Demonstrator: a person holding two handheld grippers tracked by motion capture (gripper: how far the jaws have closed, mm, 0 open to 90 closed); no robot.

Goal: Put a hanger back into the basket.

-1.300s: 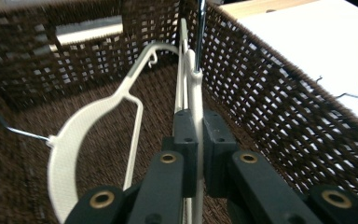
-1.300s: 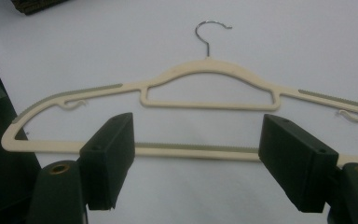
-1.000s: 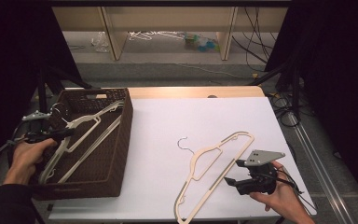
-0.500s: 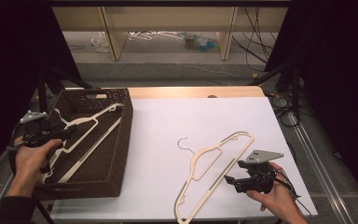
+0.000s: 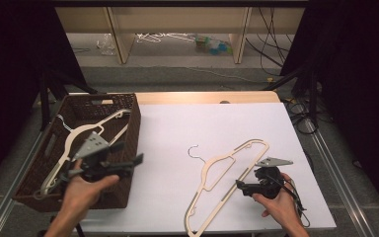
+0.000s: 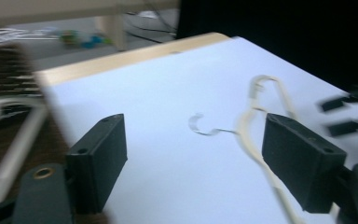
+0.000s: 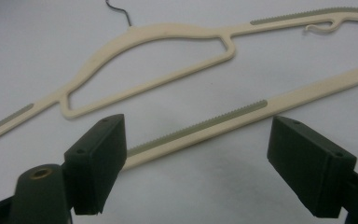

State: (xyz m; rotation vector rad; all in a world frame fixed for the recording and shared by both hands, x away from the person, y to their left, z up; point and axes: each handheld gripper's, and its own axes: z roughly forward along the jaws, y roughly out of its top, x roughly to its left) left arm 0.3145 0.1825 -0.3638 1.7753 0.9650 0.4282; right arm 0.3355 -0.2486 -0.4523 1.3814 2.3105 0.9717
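Nearest the person, the right tool (image 5: pixel 241 186) sits low over the white tabletop (image 5: pixel 177 143), held in the right hand (image 5: pixel 278 207), its two black jaws spread wide apart and gripping nothing. In the right gripper view those jaws stand on either side of the lower bar of a cream plastic clothes hanger with grey ribbed grip strips (image 7: pixel 200 126), which lies flat on the white surface just ahead of them; whether the jaws touch the bar cannot be told.

From the high view that hanger (image 5: pixel 217 170) stretches diagonally across the right half of the tabletop, its thin metal hook (image 5: pixel 193 149) pointing toward the middle.

On the other side, the left tool (image 5: pixel 128 160) is raised above the near right edge of a dark brown woven basket (image 5: pixel 131 118), carried by the left hand (image 5: pixel 81 190). Its jaws also stand wide apart and empty, aimed toward the hanger on the tabletop, as the blurred left gripper view shows.

Inside the basket lies a second cream plastic hanger (image 5: pixel 74 140), resting at a slant.

Farther back, beyond the tabletop's wooden edge, pale shelving (image 5: pixel 177 24) stands on the floor.
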